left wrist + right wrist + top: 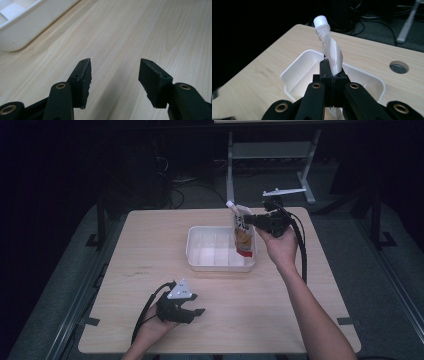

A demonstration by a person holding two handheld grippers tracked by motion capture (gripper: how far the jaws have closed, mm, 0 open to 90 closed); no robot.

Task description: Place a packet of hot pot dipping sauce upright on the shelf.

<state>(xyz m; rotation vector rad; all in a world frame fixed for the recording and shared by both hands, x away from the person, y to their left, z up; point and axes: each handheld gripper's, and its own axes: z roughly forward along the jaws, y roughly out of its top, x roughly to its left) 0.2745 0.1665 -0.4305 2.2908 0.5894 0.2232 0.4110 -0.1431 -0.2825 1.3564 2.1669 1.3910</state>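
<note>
Holding a pouch [243, 231] upright, the right claw [250, 220] sits at about 1 o'clock from the table's [150, 245] centre, in the high view. Its jaws are clenched on the pouch's upper part, seen pressed together in the right gripper view with the white pouch [333, 53] between them. The pouch's white cap [320, 20] points up and away toward the table's far edge. The pouch's lower end hangs inside the right end of a white tray [195, 255], which lies just beyond the table's centre; whether it touches the tray floor cannot be told. The tray [294, 67] has dividers inside. The left claw [192, 312] rests low at about 7 o'clock, near the table's front edge, well apart from the tray. Its jaws are spread wide with nothing between them, only bare wood below, and a tray corner [22, 32] at 10 o'clock in the left gripper view [115, 80].
</note>
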